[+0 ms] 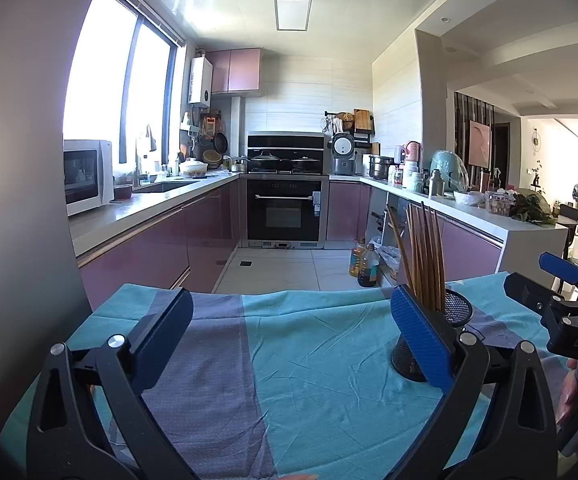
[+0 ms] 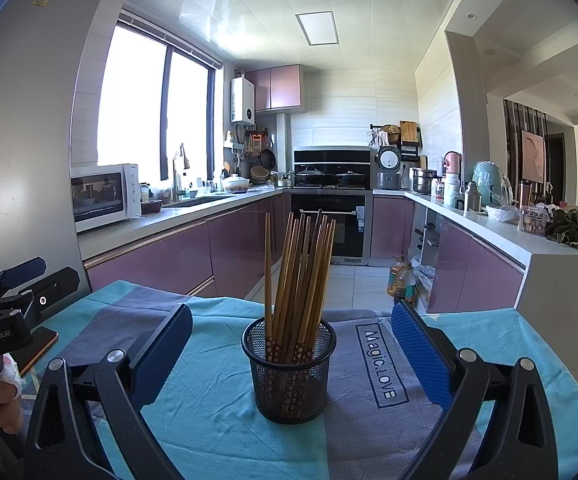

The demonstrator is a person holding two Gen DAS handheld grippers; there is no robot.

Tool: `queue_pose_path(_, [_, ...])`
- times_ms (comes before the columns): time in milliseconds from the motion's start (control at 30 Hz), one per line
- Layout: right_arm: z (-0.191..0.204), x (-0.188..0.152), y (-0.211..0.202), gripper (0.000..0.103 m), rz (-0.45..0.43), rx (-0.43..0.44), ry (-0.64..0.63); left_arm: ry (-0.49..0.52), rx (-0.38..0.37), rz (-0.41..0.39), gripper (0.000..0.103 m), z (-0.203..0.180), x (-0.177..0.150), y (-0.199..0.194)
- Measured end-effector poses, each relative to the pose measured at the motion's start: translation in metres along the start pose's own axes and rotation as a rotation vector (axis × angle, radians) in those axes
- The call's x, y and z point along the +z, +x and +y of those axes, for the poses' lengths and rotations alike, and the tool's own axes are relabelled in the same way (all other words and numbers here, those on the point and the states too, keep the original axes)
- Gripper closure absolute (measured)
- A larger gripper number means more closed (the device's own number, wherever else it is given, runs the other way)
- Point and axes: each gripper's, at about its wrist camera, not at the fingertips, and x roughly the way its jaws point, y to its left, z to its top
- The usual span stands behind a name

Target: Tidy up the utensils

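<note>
A black mesh holder (image 2: pixel 289 376) stands upright on the teal and grey tablecloth (image 2: pixel 209 400), filled with several wooden chopsticks (image 2: pixel 301 272) that lean and fan out. My right gripper (image 2: pixel 292 314) is open, its blue pads wide on either side of the holder and short of it, holding nothing. In the left wrist view the holder (image 1: pixel 457 312) and chopsticks (image 1: pixel 425 256) sit behind the right-hand finger of my left gripper (image 1: pixel 292 300), which is open and empty over bare cloth. Each gripper shows in the other's view: the right gripper (image 1: pixel 527 270) and the left gripper (image 2: pixel 59 271).
A dark phone with an orange edge (image 2: pixel 39 344) lies on the cloth under the left gripper. The table's far edge (image 2: pixel 249 300) drops to the kitchen floor, where oil bottles (image 2: pixel 401 280) stand. A grey panel (image 2: pixel 21 160) rises at the left. Purple counters line both sides.
</note>
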Motion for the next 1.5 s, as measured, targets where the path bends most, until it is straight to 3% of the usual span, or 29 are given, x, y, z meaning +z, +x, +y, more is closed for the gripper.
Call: queue_pose_path(1500, [0.0003, -0.0029, 0.0002, 0.007, 0.001, -0.006, 0.011, 0.005, -0.010, 0.009, 0.006, 0.0020, -0.0041, -0.0007])
